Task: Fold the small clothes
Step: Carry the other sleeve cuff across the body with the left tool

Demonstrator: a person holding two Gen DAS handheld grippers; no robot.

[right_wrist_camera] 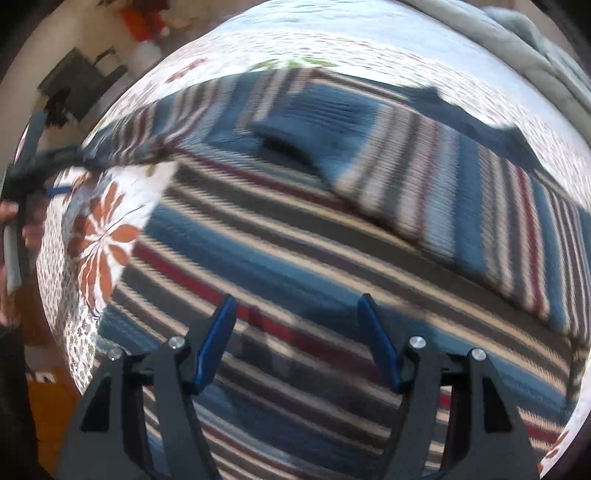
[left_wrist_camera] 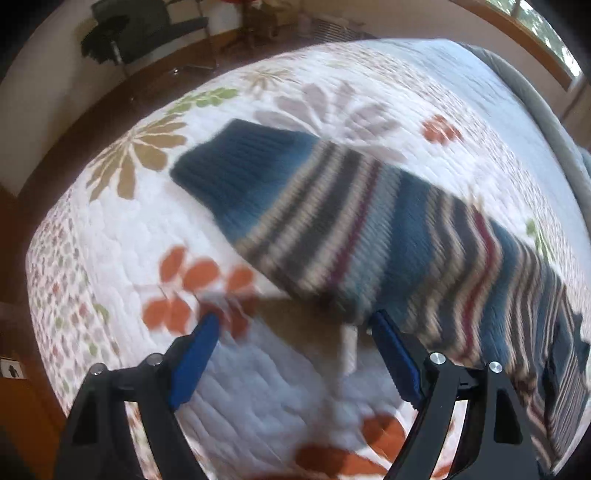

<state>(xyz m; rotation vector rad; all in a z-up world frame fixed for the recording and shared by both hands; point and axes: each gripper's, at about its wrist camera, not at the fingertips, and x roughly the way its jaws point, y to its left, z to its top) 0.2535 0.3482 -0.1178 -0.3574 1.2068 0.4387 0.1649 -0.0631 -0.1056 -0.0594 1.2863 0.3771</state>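
A striped knit sweater [left_wrist_camera: 369, 229] in blue, grey, cream and maroon lies on the floral quilt [left_wrist_camera: 129, 229]. In the left wrist view one sleeve with a plain blue cuff [left_wrist_camera: 236, 170] stretches to the upper left. My left gripper [left_wrist_camera: 295, 325] is open and empty just in front of the sleeve's near edge. In the right wrist view the sweater body [right_wrist_camera: 295, 251] fills the frame, with a sleeve [right_wrist_camera: 388, 158] folded across it. My right gripper [right_wrist_camera: 297, 306] is open and empty above the body. The left gripper [right_wrist_camera: 33, 166] shows at the far left edge there.
The bed edge [left_wrist_camera: 48, 295] drops to a wooden floor [left_wrist_camera: 92, 122] on the left. A dark chair [left_wrist_camera: 140, 33] stands by the far wall. A grey blanket [right_wrist_camera: 535, 48] lies at the bed's far right.
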